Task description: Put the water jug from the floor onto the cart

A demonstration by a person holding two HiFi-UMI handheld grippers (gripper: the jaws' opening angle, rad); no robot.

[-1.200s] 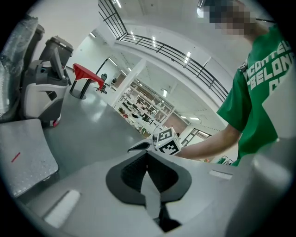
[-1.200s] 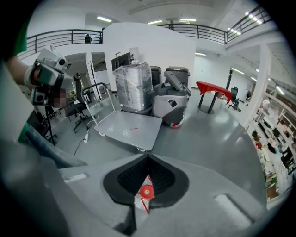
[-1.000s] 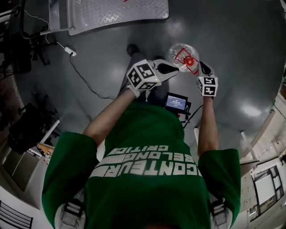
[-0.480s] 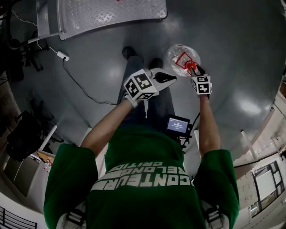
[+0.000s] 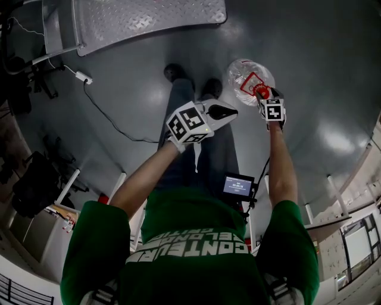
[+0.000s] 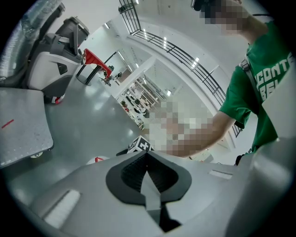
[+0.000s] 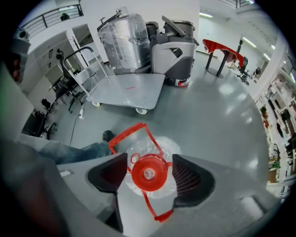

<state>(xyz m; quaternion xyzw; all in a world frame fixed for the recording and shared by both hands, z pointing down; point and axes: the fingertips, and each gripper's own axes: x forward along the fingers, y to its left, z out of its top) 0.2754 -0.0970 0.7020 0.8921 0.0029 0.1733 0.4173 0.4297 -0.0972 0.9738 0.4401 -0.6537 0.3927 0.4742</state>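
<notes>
Water jug (image 5: 250,76) is standing upright on the grey floor (image 5: 315,47), right by the person's shoes (image 5: 174,72) and well apart from the cart (image 5: 149,18). It's clear thin plastic with a red cap (image 7: 149,172) and a red strap handle (image 7: 132,134) flopped to one side. Can't really tell how full it is looking straight down, but I'd guess heavy and sloshy, with smooth walls that would slip and dent. So grab the stiff neck under the cap or hook the handle, not the body.

Compared with a second ago, the right gripper (image 7: 149,175) has dropped down over it. Its jaws have just been opening and now sit wide either side of the cap, not pressing on it. Left gripper (image 6: 148,172) is pinched together on nothing, and sits lower too.
</notes>
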